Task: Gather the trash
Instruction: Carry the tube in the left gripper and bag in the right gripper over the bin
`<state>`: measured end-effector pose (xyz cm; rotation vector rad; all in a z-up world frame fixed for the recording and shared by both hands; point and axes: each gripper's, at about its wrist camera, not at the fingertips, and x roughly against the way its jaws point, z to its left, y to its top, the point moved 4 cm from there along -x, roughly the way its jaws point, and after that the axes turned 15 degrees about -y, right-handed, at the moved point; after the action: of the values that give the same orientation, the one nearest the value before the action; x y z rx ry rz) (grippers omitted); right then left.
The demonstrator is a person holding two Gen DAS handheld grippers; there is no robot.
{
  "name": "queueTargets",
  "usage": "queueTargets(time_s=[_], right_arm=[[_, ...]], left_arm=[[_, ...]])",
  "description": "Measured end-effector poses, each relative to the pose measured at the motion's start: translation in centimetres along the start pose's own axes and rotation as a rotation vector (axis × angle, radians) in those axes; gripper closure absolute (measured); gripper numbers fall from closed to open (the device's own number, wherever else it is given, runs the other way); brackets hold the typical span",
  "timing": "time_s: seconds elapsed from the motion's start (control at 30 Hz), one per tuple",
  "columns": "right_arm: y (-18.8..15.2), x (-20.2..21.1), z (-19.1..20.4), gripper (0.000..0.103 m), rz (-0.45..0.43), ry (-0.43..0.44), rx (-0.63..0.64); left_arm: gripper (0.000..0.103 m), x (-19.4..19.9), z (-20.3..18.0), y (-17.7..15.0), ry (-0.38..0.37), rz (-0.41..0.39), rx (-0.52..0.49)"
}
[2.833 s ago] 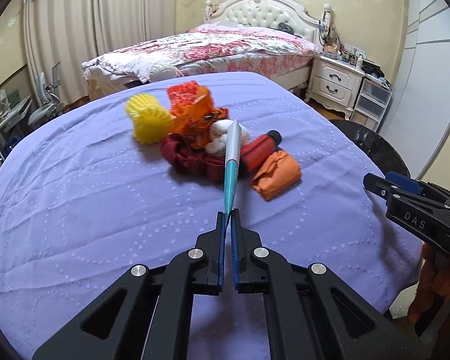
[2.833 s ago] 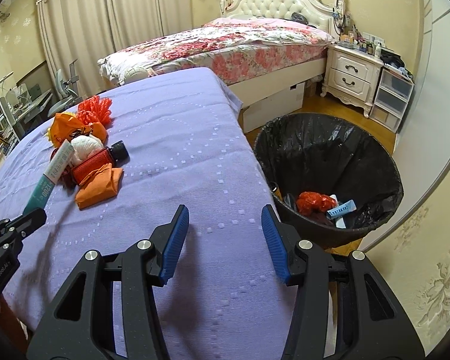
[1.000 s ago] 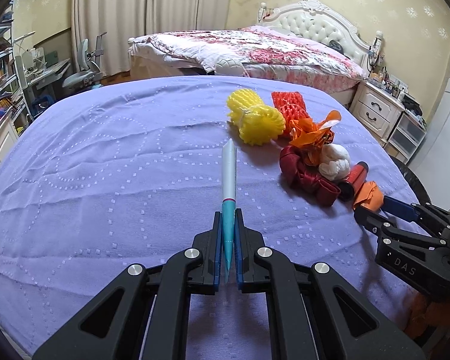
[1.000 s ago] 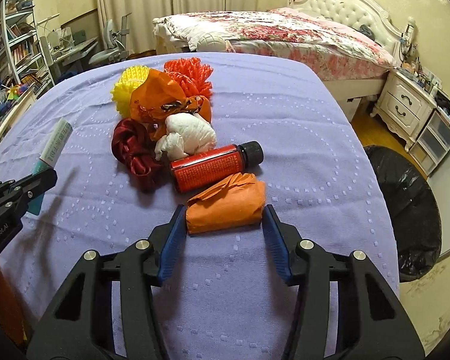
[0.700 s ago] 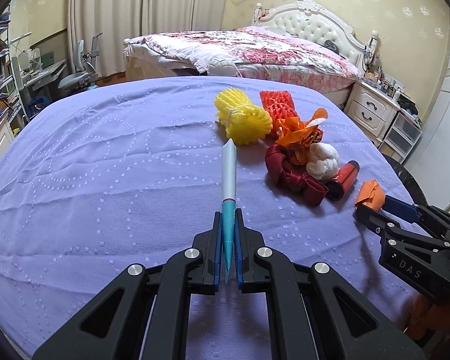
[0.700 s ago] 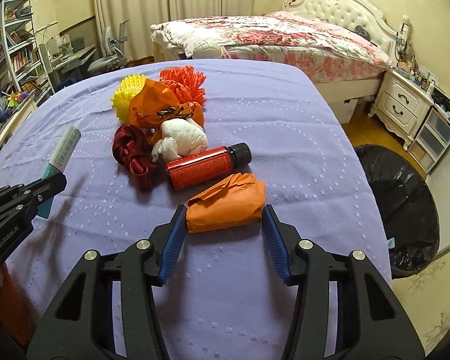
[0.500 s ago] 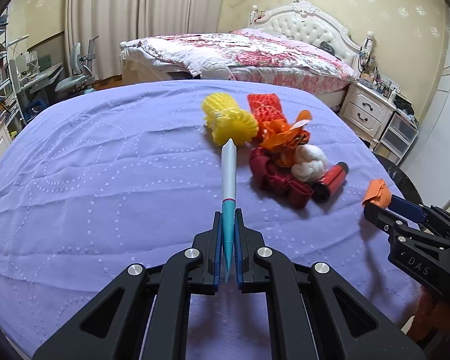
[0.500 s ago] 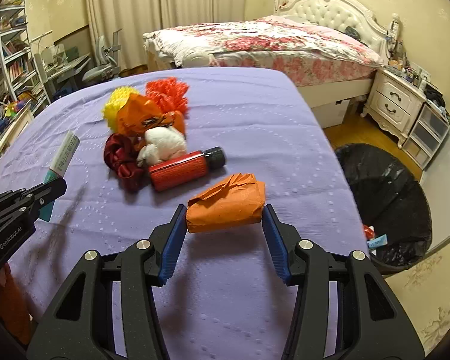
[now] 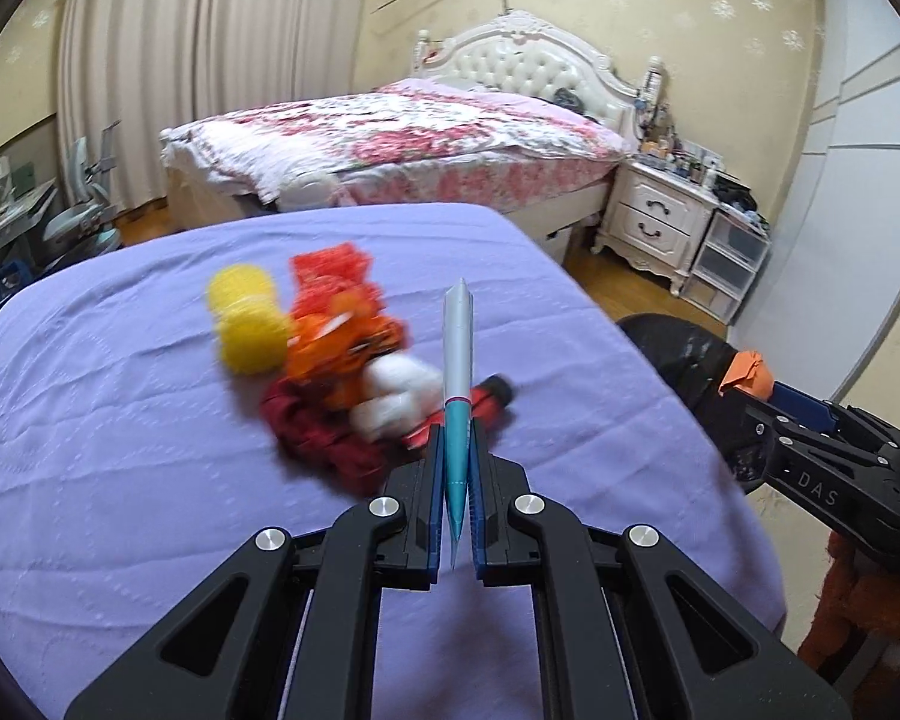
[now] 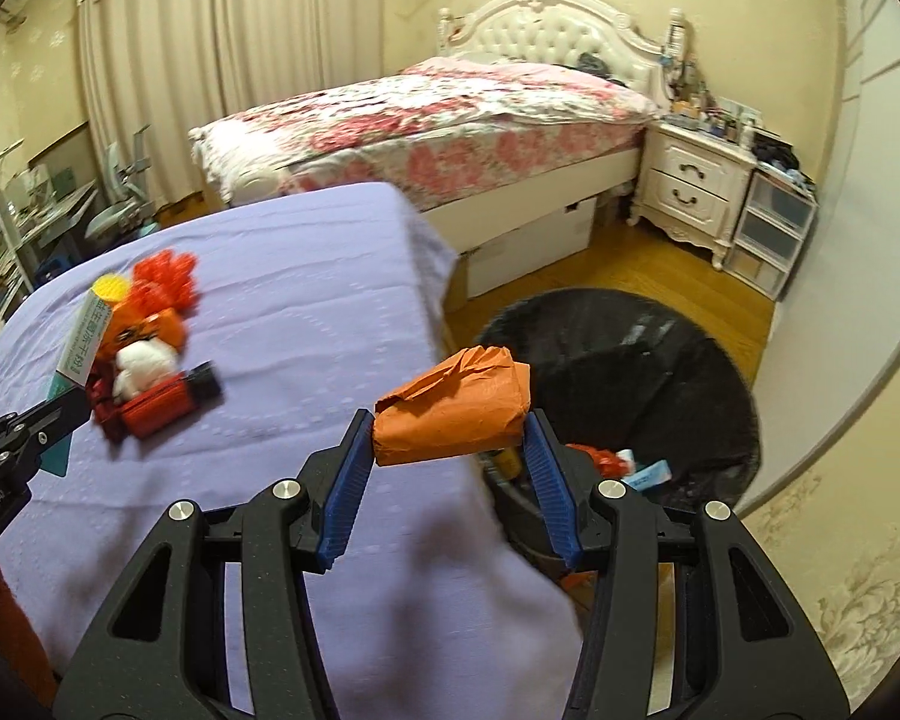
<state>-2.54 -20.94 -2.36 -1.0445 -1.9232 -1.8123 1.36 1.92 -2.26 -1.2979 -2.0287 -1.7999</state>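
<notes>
- Task judged partly done: some trash already down in the black-lined trash bin (image 10: 660,372) on the floor beside the table (image 10: 306,324), among it a red scrap (image 10: 606,461) and a pale blue-and-white wrapper (image 10: 645,473).
- Two more pieces lifted off the table and on their way, not yet dropped.
- Left hand-held gripper (image 9: 455,492) closed tight on the teal end of a flattened toothpaste tube (image 9: 457,360), tube pointing forward and up over the table's purple cloth.
- Right hand-held gripper (image 10: 450,468) partly closed, blue pads (image 10: 349,480) pressed on both ends of a crumpled orange paper bag (image 10: 453,414), bag carried clear of the cloth, at the table's edge with the bin just behind and below.
- Left on the table: a clustered pile of a yellow foam net (image 9: 247,324), a red foam net (image 9: 330,273), an orange wrapper (image 9: 342,354), a white wad (image 9: 396,390), a dark red cloth (image 9: 312,426) and a red bottle with a black cap (image 10: 168,399).
- Both tools tilted forward and downward; left one above the table near the pile, right one further toward the bin.
- Next judged: carry on over the bin's opening, then release each piece; pile to follow.
</notes>
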Motion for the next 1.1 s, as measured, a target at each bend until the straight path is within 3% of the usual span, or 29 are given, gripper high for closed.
queueTargets(time_s=[0.4, 0.77, 1.1], right_arm=[[0.9, -4.8, -6.8, 0.053, 0.028, -0.117, -0.106], [1.0, -8.1, -9.2, 0.053, 0.062, -0.165, -0.183], [0.8, -10.4, -10.6, 0.052, 0.102, -0.19, -0.233]], left_arm=[[0.095, -7.4, -7.4, 3.6, -0.102, 0.036, -0.107], [0.095, -13.0, -10.4, 4.4, -0.112, 0.107, -0.145], [0.095, -15.8, -12.0, 4.6, -0.1, 0.143, -0.198]])
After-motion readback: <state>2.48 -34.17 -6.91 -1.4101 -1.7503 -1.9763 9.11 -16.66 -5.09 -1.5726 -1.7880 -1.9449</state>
